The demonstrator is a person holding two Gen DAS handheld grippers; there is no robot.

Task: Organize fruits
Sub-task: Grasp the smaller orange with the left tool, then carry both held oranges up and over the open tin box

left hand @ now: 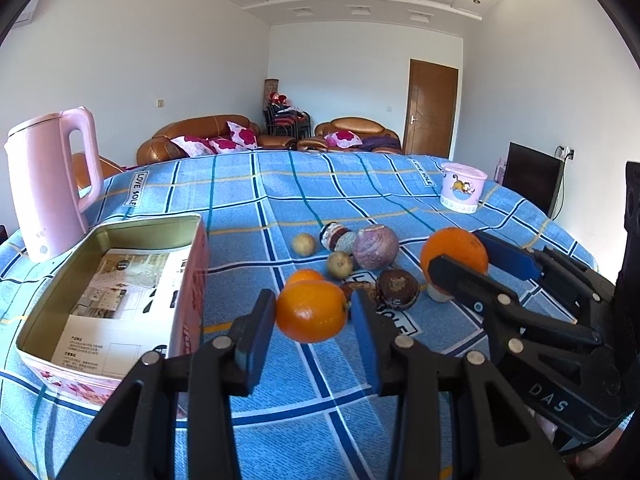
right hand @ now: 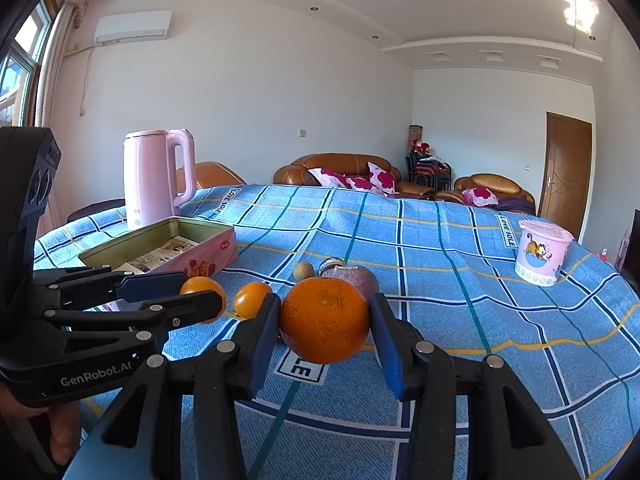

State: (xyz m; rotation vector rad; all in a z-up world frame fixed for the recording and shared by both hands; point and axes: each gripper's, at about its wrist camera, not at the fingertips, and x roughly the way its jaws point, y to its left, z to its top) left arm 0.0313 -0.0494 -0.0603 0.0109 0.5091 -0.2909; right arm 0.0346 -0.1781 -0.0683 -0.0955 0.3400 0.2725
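An orange [left hand: 311, 311] is clamped between the blue pads of the left gripper [left hand: 312, 316] and is held clear of the blue checked tablecloth [left hand: 280, 200]. A second, larger orange [right hand: 325, 322] is clamped in the right gripper [right hand: 325, 328], likewise lifted off the cloth. In the left wrist view, the right gripper with its orange is seen at 3 o'clock of the left one, the two apart.

The open pink tin [left hand: 120, 280], lined with printed paper, is found at 9 o'clock of the left gripper, its near right wall just beside the left finger. A pink kettle [left hand: 52, 184] stands beyond the tin at 10 o'clock, near the table's left edge.

The remaining fruit is gathered at 12 o'clock: a small orange [left hand: 304, 276], a purple round fruit [left hand: 375, 247], two small yellowish fruits [left hand: 340, 265], and a dark brown one [left hand: 398, 289]. A pink cartoon tub [left hand: 462, 187] sits at 2 o'clock close to the far right edge. Bare cloth is left between the pile and the far edge, and in front of both grippers.
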